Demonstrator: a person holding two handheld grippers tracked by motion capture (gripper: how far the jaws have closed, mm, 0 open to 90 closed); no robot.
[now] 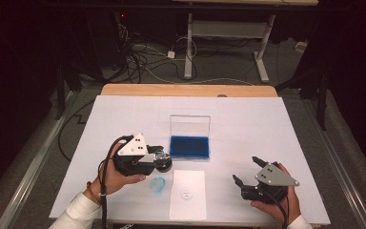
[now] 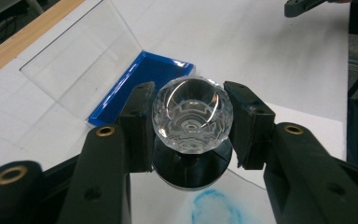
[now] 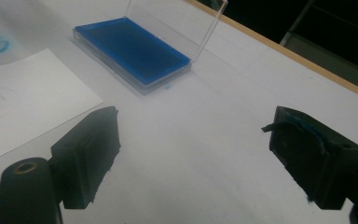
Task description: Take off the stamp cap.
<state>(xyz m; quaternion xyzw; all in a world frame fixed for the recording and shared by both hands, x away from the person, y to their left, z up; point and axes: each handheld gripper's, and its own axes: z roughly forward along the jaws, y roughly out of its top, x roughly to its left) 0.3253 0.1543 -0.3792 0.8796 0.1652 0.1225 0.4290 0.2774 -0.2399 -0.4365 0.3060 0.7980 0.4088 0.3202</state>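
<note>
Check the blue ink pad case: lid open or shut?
Open. The ink pad case has its clear lid standing up at the rear edge, leaving the blue pad uncovered.

You are holding a faceted clear crystal stamp (image 2: 192, 116) with a black base, sitting upright at the left gripper view's centre, above a blue smudge (image 2: 214, 210).

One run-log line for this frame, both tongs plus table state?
left tongs: shut on crystal-knob stamp | right tongs: open, empty | ink pad: lid open | paper sheet: one print | blue smudge on table
</note>
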